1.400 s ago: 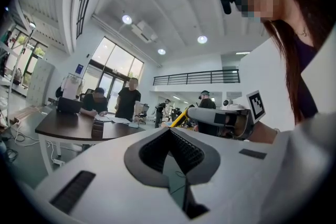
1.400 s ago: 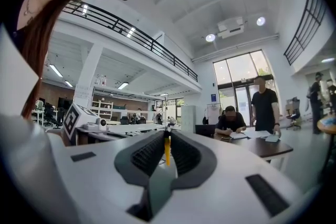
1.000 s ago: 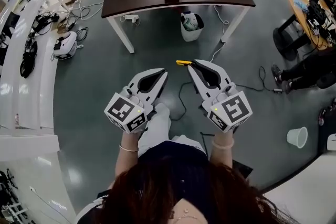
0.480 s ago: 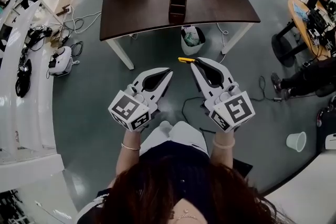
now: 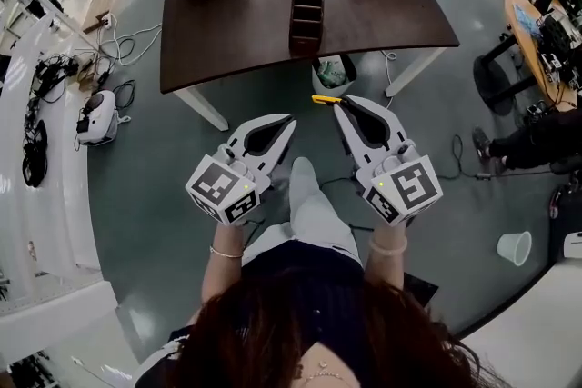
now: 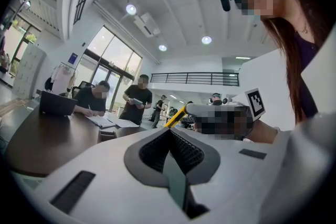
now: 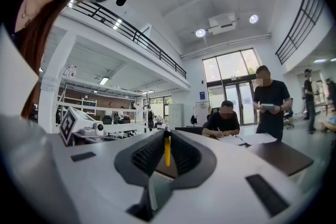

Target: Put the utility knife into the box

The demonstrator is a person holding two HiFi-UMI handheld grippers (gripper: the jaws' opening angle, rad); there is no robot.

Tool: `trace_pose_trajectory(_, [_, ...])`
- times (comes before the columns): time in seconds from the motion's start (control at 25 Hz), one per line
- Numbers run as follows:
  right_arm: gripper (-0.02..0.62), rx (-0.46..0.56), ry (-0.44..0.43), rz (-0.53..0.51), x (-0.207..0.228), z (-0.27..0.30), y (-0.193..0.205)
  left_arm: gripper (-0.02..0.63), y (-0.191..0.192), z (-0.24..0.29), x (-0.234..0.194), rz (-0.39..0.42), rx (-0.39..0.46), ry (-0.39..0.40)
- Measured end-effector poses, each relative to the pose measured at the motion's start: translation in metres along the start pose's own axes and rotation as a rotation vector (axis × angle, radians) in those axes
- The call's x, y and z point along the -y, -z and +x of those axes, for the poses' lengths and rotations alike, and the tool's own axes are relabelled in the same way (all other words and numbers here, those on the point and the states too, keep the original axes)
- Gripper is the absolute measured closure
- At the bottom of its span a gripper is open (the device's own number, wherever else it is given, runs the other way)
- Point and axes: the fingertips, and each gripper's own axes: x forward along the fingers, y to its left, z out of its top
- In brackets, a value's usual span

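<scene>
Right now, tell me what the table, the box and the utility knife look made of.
Table: dark wood-look top, smooth with a soft sheen; white legs, likely painted metal. Box: dark brown, matte, probably wood. Utility knife: yellow body, likely plastic, too small to confirm.

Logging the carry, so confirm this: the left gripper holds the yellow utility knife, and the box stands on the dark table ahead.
Wrong gripper. The right gripper holds the yellow utility knife, as the right gripper view shows; the left gripper is shut on nothing. The box stands on the dark table ahead.
</scene>
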Motion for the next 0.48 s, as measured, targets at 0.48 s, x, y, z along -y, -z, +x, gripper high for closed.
trace_pose_trajectory(0.48, [0.548,0.009,-0.037,0.029,0.137,0.123,-0.002,0.612,-0.029,0.128,-0.127,0.036,-0.017,-0.031])
